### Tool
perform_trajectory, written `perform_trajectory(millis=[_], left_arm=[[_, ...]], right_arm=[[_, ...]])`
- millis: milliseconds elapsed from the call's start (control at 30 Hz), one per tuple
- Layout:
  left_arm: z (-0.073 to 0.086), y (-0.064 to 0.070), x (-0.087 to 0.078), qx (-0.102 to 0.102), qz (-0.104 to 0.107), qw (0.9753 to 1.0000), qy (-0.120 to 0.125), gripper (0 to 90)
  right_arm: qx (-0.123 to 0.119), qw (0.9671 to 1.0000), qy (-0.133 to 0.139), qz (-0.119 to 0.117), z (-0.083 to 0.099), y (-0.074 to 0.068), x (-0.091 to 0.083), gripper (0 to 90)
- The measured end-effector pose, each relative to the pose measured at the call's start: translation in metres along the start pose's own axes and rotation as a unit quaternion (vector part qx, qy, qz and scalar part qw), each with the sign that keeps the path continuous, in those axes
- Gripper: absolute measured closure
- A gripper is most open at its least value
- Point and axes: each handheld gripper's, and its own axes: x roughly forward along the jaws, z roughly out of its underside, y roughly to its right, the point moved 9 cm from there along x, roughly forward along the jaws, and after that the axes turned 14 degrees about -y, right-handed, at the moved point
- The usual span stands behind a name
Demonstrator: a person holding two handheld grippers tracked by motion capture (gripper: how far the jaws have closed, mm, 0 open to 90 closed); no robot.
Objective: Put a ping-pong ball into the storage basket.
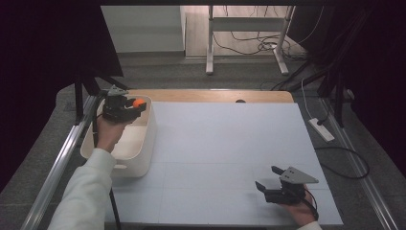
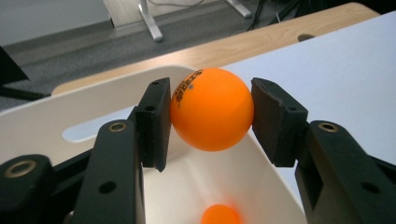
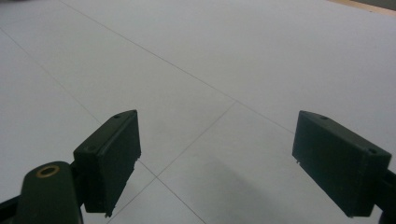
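High view: a white table (image 1: 230, 143) seen from above. At its left edge stands a cream bin (image 1: 143, 148) with rounded corners. The person's left hand holds the left gripper (image 1: 135, 106) above the bin's far end, and an orange ball (image 1: 139, 102) sits between its jaws. The hand and white sleeve (image 1: 86, 191) cover part of the bin's inside, so its floor is hard to read from here. Near the table's front right corner, well apart from the bin, the right gripper (image 1: 268, 178) hovers low with its jaws spread and nothing between them; the right hand is cut off by the bottom edge.

Left gripper view: the orange ball (image 2: 212, 109) is clamped between the two black pads (image 2: 156, 121), dark print visible on its upper left. It hangs over the open bin (image 2: 93, 100). Down inside, a second orange ball (image 2: 219, 215) lies on the bin floor, blurred and cut by the frame's bottom edge; the high view does not reveal it.

Right gripper view: the right gripper (image 3: 217, 154) is released, jaws wide apart over bare white table (image 3: 210, 60) crossed by faint seam lines.
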Motion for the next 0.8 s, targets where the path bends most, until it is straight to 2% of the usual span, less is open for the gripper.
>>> perform_trajectory(millis=[200,500,800], left_arm=[[0.005,-0.004,0.011,-0.006,-0.005,0.9995,-0.031,50.3],[0.012,-0.007,0.024,-0.01,-0.003,0.9973,-0.073,50.2],[0.012,-0.007,0.024,-0.01,-0.002,0.9973,-0.073,50.1]], right_arm=[[0.0,1.0,0.001,0.0,0.0,0.0,0.0,15.4],[-0.001,1.0,0.0,0.0,0.0,0.0,0.001,15.5],[-0.001,1.0,0.0,0.0,0.0,0.0,0.001,15.5]])
